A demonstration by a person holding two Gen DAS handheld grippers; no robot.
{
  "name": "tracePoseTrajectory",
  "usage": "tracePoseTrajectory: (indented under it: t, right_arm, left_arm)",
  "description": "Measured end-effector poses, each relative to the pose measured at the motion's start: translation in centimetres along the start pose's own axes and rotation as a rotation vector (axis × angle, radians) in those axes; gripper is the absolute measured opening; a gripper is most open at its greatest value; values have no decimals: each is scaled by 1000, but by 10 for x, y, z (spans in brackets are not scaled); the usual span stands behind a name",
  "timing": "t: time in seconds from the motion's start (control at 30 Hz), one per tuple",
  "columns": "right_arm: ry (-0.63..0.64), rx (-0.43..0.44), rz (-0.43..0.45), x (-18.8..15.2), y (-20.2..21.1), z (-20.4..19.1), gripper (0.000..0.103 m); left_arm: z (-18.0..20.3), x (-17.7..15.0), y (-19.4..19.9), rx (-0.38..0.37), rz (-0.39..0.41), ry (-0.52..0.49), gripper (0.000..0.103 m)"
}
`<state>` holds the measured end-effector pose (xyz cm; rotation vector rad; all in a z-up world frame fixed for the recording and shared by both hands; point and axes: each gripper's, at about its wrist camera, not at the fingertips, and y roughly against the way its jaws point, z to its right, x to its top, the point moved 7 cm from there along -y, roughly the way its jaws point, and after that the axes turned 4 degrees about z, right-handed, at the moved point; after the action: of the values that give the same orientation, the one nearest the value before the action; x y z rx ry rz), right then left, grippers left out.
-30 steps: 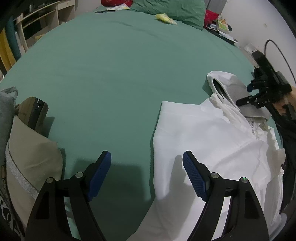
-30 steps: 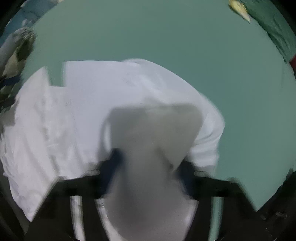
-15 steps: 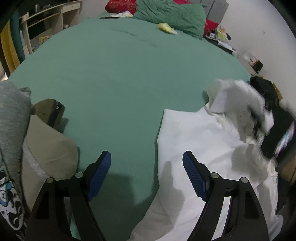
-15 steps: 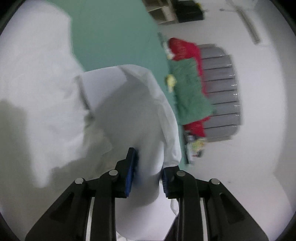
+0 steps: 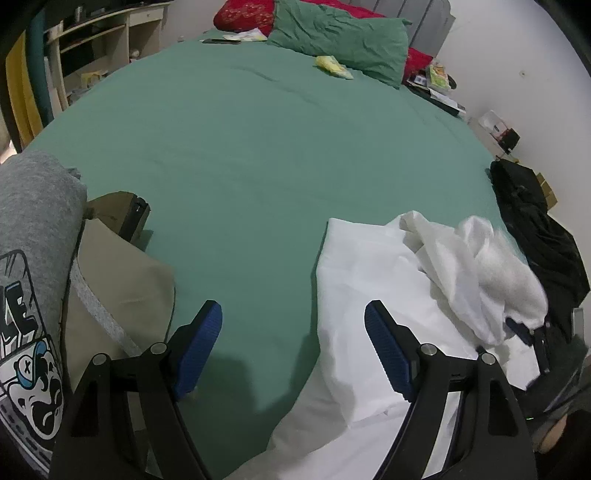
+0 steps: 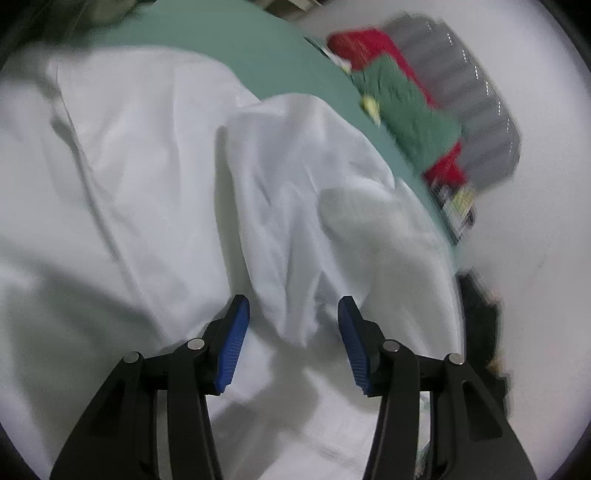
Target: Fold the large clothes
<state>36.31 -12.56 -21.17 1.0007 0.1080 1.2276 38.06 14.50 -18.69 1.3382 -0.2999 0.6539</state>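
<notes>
A large white garment [image 5: 369,288] lies on the green bed sheet [image 5: 240,147] at the near right; a bunched sleeve [image 5: 491,273] is heaped on its right side. My left gripper [image 5: 293,343] is open and empty, hovering over the sheet at the garment's left edge. In the right wrist view the white garment [image 6: 129,166] fills the frame, with the loose sleeve [image 6: 314,192] draped over it. My right gripper [image 6: 293,339] is open just above the cloth, the sleeve's end lying between the jaws, not pinched.
A beige folded item [image 5: 118,280] and a grey printed garment [image 5: 29,258] lie at the left. A dark box [image 5: 125,214] sits beside them. Green pillow [image 5: 340,37] and red pillow [image 5: 243,16] are at the bed's head. Black clothing [image 5: 535,229] hangs at the right edge.
My right gripper carried the sleeve over the garment, then opened and let it go. The sleeve now lies heaped on the garment's right side. The left gripper stayed open, shifting only slightly.
</notes>
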Motion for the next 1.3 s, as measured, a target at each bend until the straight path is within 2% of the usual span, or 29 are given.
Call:
tracePoseTrajectory:
  t: [0.13,0.23,0.33,0.43,0.5,0.57,0.63,0.87,0.97,1.1,1.23,1.3]
  right_arm:
    - [-184,109,-22,-6,23,21,50]
    - [-310,143,57,10,38,44,50]
    - [-381,131,151,52,23,62,50]
    - [-427,151,170,76,-10,66,50]
    - [-466,189,138,80,-34,66,48]
    - [-521,282,74,77,-63,56,29]
    - [-562,360,7,63,-77,45,5]
    - [-513,552,-5,4,-38,18,4]
    - [-488,547,38,-7,-18,20,5]
    - [-555,474,176,20,-3,51,6]
    - [-695,321,150,59,-45,83,7]
    - [-798,294,133,76,-66,92,7]
  left_arm:
    - [4,-1,2,-9,3,-14,83]
    - [3,-2,2,-12,-1,-12,83]
    - [5,-3,2,-10,-3,-17,83]
    - [8,-5,-2,-4,-14,-28,83]
    - [10,-6,-5,-3,-21,-30,83]
    - [12,-7,-6,-3,-24,-35,83]
    - [14,-8,-7,-11,-29,-43,83]
    - [18,-4,2,-41,-20,-32,83]
    - [18,-6,5,-47,-20,-33,83]
    - [22,-10,4,-43,-22,-43,83]
    - [24,-14,-1,-23,-29,-62,83]
    - [24,-17,-4,-14,-34,-70,83]
